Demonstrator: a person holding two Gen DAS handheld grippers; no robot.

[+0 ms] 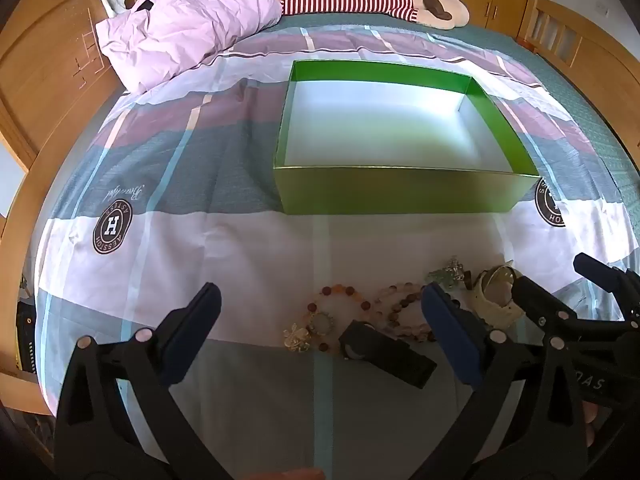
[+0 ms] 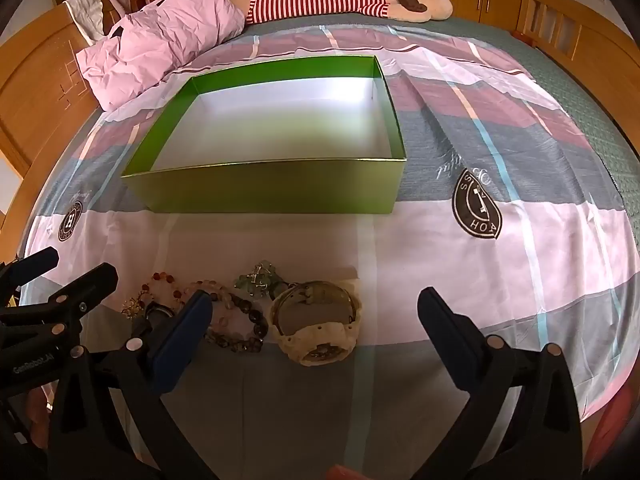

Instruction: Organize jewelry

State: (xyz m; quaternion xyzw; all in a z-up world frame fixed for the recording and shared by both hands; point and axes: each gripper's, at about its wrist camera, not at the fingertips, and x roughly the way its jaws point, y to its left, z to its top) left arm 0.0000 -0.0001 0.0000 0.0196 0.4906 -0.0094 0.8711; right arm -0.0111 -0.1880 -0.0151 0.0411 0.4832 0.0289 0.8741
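Both spread wide and grasping nothing, the left tool (image 1: 320, 312) and right tool (image 2: 316, 316) are hovering over jewelry (image 2: 224, 312) lying beside a green box (image 2: 276, 190) on the bed (image 2: 520, 248).

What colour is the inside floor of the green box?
White; the open green cardboard box shows it best in the right wrist view.

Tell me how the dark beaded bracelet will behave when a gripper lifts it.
The dark beaded bracelet lies in a loose loop, so it will probably sag. Its round, glossy beads may slip between pads. It touches the pale bracelet, which might drag along.
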